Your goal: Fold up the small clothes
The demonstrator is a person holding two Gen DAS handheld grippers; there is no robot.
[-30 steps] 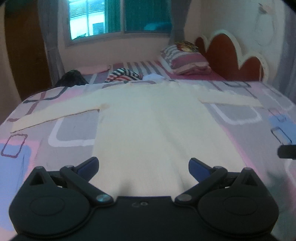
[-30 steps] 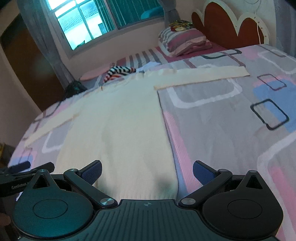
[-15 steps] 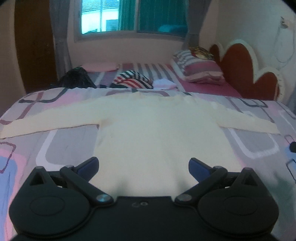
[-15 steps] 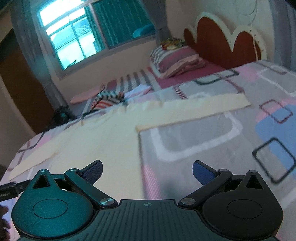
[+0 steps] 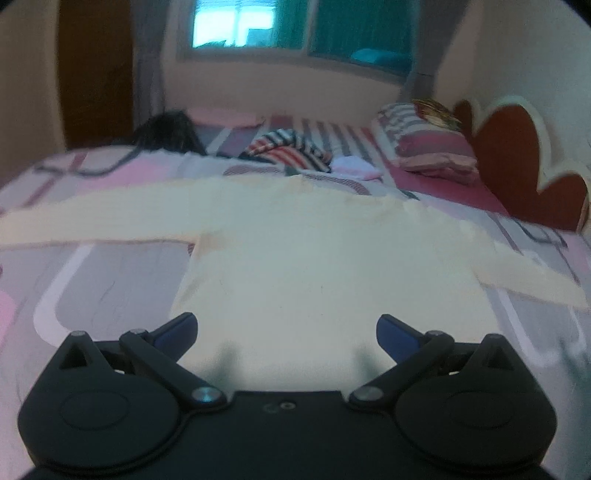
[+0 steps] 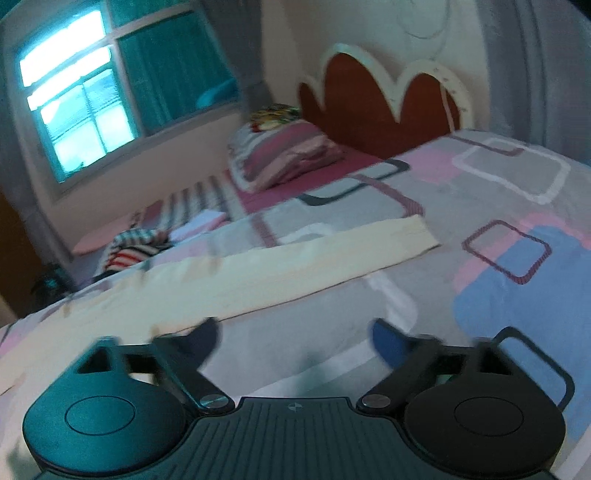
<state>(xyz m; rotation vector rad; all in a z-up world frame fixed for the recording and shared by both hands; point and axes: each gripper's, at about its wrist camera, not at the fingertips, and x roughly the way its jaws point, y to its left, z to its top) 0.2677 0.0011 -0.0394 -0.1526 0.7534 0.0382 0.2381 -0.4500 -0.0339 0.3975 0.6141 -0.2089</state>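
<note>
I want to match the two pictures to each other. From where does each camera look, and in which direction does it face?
Left wrist: sits on the left gripper, faces down over the cream sweater body toward the window; open jaws show.
Right wrist: sits on the right gripper, faces the sweater's sleeve and headboard; jaws closing, nothing between.
Shared: sweater, striped pillow, headboard, window.
</note>
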